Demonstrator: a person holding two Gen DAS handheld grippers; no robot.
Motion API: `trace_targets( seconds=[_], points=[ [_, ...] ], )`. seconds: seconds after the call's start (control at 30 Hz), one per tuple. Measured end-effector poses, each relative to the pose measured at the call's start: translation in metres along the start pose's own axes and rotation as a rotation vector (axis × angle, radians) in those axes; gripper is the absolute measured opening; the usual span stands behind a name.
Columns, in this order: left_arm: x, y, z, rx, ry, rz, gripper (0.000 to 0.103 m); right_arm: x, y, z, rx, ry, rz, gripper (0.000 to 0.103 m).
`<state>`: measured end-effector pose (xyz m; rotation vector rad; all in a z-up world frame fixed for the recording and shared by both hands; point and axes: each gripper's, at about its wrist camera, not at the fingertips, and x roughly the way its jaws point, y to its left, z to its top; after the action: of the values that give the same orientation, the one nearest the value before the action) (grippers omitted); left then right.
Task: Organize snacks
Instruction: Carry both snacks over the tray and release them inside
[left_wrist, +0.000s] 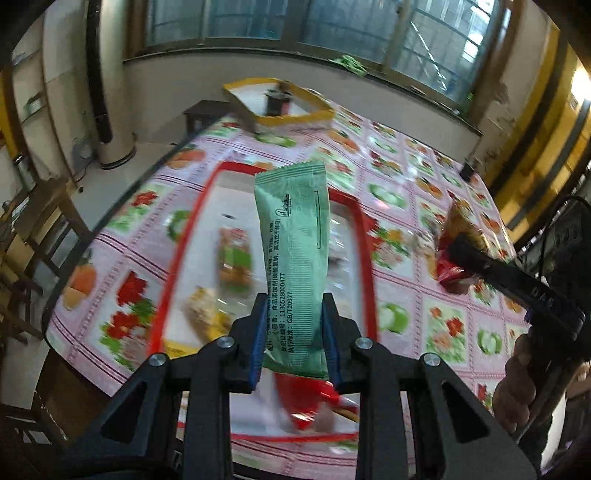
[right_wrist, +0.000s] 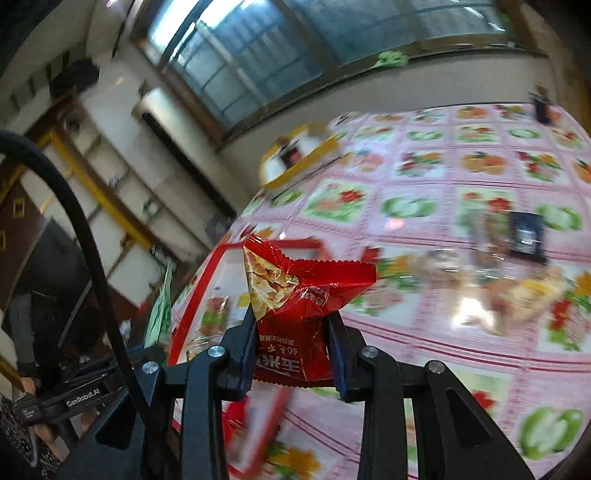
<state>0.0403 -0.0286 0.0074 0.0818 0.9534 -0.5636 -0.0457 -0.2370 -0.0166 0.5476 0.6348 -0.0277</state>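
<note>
Below, blurred snacks (left_wrist: 232, 258) fill red-rimmed tray (left_wrist: 177, 254).

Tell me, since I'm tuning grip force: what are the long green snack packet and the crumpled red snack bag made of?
Long green snack packet: apparently matte plastic film, with a crimped serrated end and printed text. Crumpled red snack bag: likely glossy foil-like film, with sharp creases and bright glints.

Daylight is coming through the windows (left_wrist: 332, 33), glaring at the frame edges; motion blur is smearing the bench (right_wrist: 461, 295), and fisheye distortion is bending the borders.
</note>
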Motion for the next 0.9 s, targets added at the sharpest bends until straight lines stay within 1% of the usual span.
trace_targets(
  seconds=[0.03, 0.1, 0.17, 0.23, 0.3, 0.4, 0.53, 0.63, 0.67, 0.8, 0.9],
  points=[
    [0.001, 0.010, 0.003, -0.016, -0.002, 0.016, 0.029, 0.012, 0.008, 0.001, -0.012, 0.023, 0.002, 0.033],
    [0.002, 0.023, 0.007, -0.028, -0.013, 0.027, 0.029, 0.040, 0.025, 0.008, -0.035, 0.073, 0.032, 0.033],
    [0.005, 0.036, 0.009, -0.046, -0.015, 0.047, 0.029, 0.062, 0.038, 0.013, -0.063, 0.101, 0.031, 0.033],
    [0.011, 0.047, 0.013, -0.059, -0.006, 0.041, 0.029, 0.080, 0.050, 0.017, -0.085, 0.124, 0.040, 0.033],
    [0.018, 0.054, 0.015, -0.073, 0.005, 0.039, 0.029, 0.096, 0.056, 0.018, -0.093, 0.149, 0.037, 0.033],
    [0.031, 0.055, 0.020, -0.054, 0.018, 0.036, 0.029, 0.118, 0.054, 0.020, -0.092, 0.180, 0.015, 0.033],
    [0.057, 0.053, 0.026, -0.037, 0.064, 0.059, 0.029, 0.130, 0.048, 0.019, -0.070, 0.205, 0.006, 0.033],
    [0.070, 0.052, 0.030, -0.041, 0.090, 0.049, 0.029, 0.134, 0.050, 0.018, -0.093, 0.201, -0.046, 0.033],
    [0.075, 0.050, 0.030, -0.039, 0.103, 0.055, 0.029, 0.138, 0.048, 0.018, -0.093, 0.212, -0.068, 0.033],
    [0.082, 0.039, 0.031, 0.007, 0.112, 0.061, 0.029, 0.146, 0.039, 0.017, -0.071, 0.233, -0.071, 0.033],
    [0.089, 0.033, 0.034, 0.032, 0.123, 0.073, 0.029, 0.145, 0.035, 0.019, -0.054, 0.217, -0.069, 0.033]
  ],
)
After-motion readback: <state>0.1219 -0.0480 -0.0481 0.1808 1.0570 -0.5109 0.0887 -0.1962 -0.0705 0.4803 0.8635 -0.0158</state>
